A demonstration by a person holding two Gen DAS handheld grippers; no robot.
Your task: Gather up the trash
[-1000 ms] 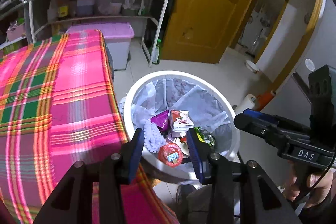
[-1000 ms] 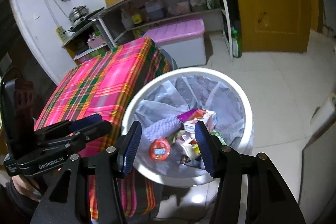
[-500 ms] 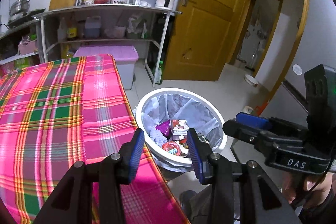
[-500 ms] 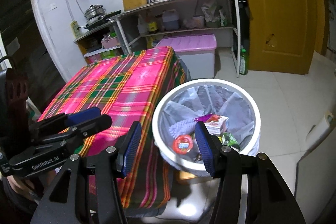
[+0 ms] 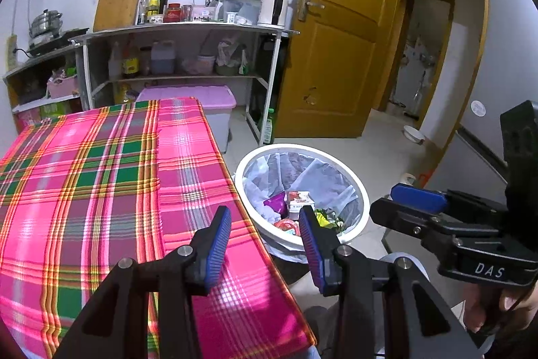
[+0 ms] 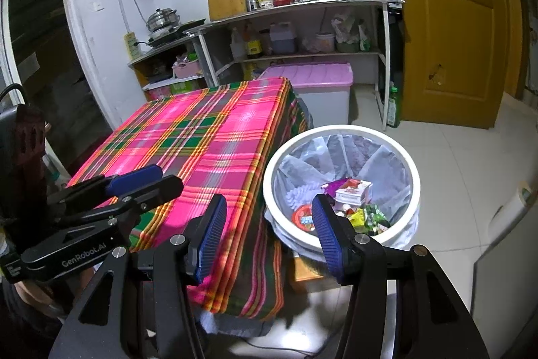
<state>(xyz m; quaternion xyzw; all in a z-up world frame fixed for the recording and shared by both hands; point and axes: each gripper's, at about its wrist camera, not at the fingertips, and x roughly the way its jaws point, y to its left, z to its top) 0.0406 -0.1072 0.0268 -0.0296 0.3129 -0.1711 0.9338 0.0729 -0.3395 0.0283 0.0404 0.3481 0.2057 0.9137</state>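
While both black tongs with blue ribbed pads hang in the air, each gapes wide and holds nothing. Left tongs [image 5: 265, 236] sit over the near edge of the tabletop draped in pink, green and yellow plaid cloth [image 5: 101, 184]; right tongs [image 6: 267, 229] sit just off that tabletop's corner, pointing toward the round white plastic bin with a grey liner bag [image 6: 341, 184]. Bin stands on the pale tiled floor [image 6: 454, 150], just beside the tabletop. Trash lies inside the bin: a red round lid-like container [image 6: 302, 217], a purple foil wrapper [image 6: 331, 188], a small white-and-red carton [image 6: 353, 192], green and yellow wrappers [image 6: 368, 217]. Cloth surface looks bare. Behind: a metal shelf rack with bottles and jars [image 5: 181, 32], a lilac-lidded storage box [image 5: 198, 96], a brown wooden door [image 5: 336, 56].
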